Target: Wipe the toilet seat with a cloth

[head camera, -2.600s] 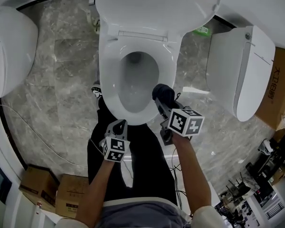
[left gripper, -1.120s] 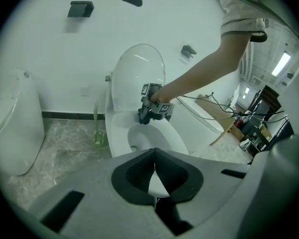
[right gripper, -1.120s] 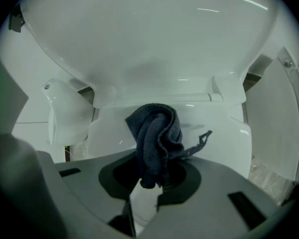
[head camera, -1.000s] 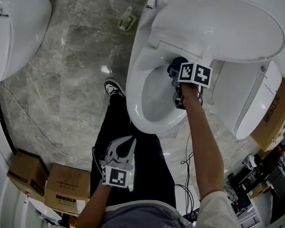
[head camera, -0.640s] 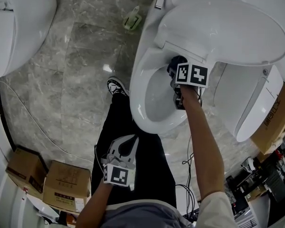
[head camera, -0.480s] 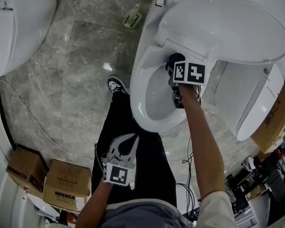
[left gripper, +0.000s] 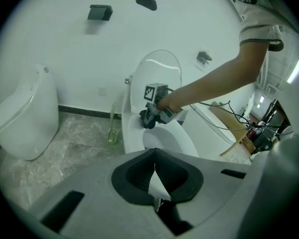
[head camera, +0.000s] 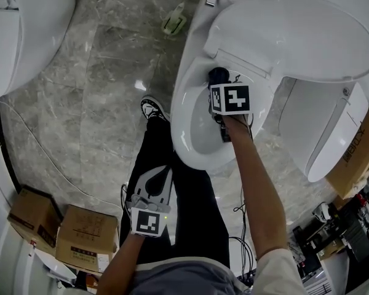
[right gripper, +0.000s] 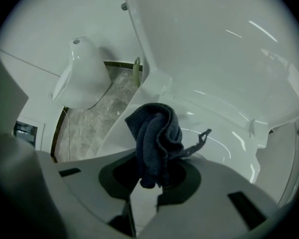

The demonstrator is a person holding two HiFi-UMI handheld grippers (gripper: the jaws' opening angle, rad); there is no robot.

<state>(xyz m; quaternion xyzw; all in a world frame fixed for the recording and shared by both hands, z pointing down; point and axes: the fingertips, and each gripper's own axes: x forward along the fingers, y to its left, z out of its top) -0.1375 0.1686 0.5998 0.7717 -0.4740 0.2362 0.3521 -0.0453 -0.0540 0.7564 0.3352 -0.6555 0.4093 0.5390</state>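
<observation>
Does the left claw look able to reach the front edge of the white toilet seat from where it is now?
Probably yes. The left claw hangs shut and empty above the person's black trouser leg, near the front edge of the white toilet seat, with nothing between them.

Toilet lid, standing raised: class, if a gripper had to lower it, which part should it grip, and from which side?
Probably the toilet lid's free upper rim, farthest from the hinge end where the right gripper holds the cloth. That rim is a thin edge that jaws can straddle. Come from the front, over the bowl, the side its inner face turns to.
</observation>
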